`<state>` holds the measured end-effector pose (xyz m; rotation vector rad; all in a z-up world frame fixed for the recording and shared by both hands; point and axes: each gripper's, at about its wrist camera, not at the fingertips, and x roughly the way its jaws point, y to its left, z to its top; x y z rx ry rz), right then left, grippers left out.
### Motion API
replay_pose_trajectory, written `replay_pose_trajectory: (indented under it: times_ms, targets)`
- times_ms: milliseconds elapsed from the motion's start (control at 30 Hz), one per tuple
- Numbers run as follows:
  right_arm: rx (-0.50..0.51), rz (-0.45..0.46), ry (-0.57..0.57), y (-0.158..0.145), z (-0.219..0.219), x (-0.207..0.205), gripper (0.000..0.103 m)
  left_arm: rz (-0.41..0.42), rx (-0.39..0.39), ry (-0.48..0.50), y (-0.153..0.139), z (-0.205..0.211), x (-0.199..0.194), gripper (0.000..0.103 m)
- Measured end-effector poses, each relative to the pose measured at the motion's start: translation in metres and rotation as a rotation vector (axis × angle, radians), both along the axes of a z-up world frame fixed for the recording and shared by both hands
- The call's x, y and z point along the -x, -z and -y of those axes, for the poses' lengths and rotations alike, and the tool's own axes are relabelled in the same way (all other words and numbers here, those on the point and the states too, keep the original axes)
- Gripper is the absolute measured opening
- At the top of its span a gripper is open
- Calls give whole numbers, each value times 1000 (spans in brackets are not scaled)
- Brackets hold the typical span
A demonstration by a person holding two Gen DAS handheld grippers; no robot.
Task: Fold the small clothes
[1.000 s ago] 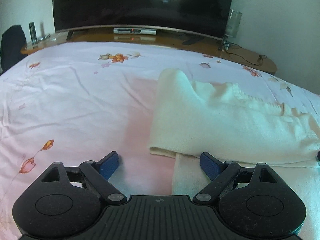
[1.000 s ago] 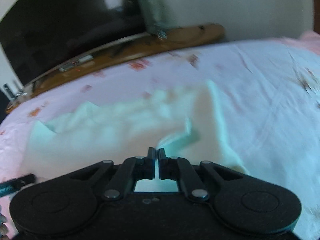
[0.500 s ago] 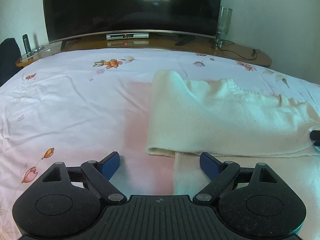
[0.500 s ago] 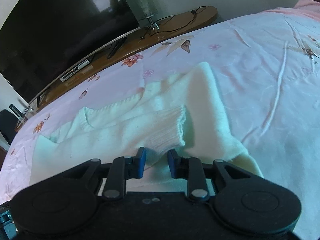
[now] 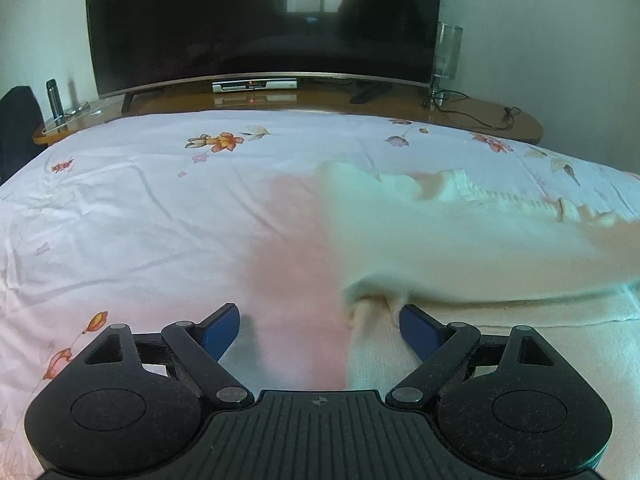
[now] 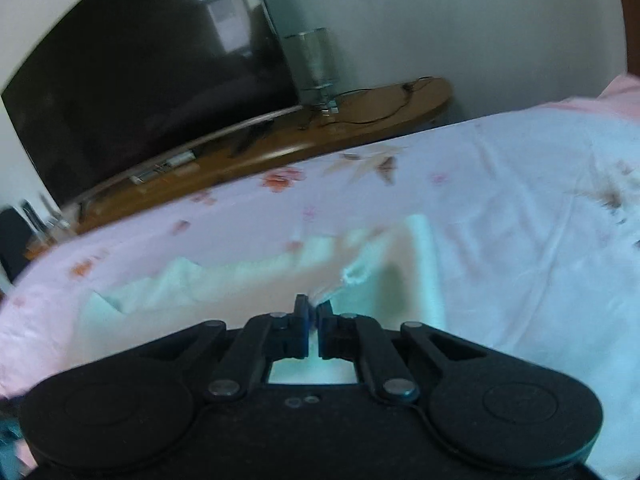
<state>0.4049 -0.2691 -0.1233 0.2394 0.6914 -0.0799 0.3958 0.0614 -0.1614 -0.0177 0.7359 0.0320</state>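
Observation:
A cream knit sweater (image 5: 460, 248) lies on the floral bedsheet (image 5: 140, 220), one part folded over the body. Its folded near-left corner bunches up just in front of my left gripper (image 5: 320, 320), which is wide open with blue pads; the right pad (image 5: 416, 328) rests on the lower cloth. In the right wrist view the sweater (image 6: 248, 284) is blurred. My right gripper (image 6: 314, 312) is shut on a pinch of the sweater's cloth, which lifts toward the jaws.
A large dark TV (image 5: 264, 20) stands on a curved wooden shelf (image 5: 480, 116) beyond the bed's far edge, with a glass lamp (image 5: 446, 60), cables and a set-top box (image 5: 256, 86). A dark chair (image 5: 16, 128) is at far left.
My right gripper closed from slightly open onto the sweater cloth and is pulling it; the view is blurred. The sweater's near-left corner has bunched and shifted right. My left gripper stays open.

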Motion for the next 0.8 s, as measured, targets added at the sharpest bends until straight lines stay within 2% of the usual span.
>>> replay_pose_trajectory:
  times_ms: [67, 100, 133, 167, 233, 267, 300, 333, 500, 633, 800]
  targets:
    - [-46, -40, 72, 9, 19, 0, 5, 5, -21, 15, 2, 4, 0, 87]
    - [-62, -43, 71, 11, 22, 1, 5, 8, -26, 21, 2, 5, -1, 85]
    - [-62, -42, 61, 12, 21, 2, 5, 14, -26, 26, 2, 7, -2, 73]
    - [-48, -43, 50, 12, 17, 2, 5, 14, -22, 35, 1, 9, -3, 68]
    - [-51, -55, 25, 14, 12, 1, 15, 22, -12, 37, -2, 12, -6, 56]
    - [-60, -58, 18, 16, 11, 0, 19, 28, -7, 34, -3, 14, -7, 53]
    - [-62, -61, 17, 17, 10, 1, 27, 31, 11, 32, -5, 14, -8, 48]
    - [-56, -67, 21, 19, 9, 0, 28, 40, 28, 28, -7, 15, -8, 44]
    - [-92, -67, 52, 21, 16, 2, 26, 60, 94, 42, -17, 18, -2, 44]
    - [-84, -69, 35, 20, 12, 3, 30, 56, 33, 72, -17, 35, -7, 44]
    - [-73, -72, 32, 20, 12, 2, 29, 6, 30, -31, -5, 18, -22, 44]
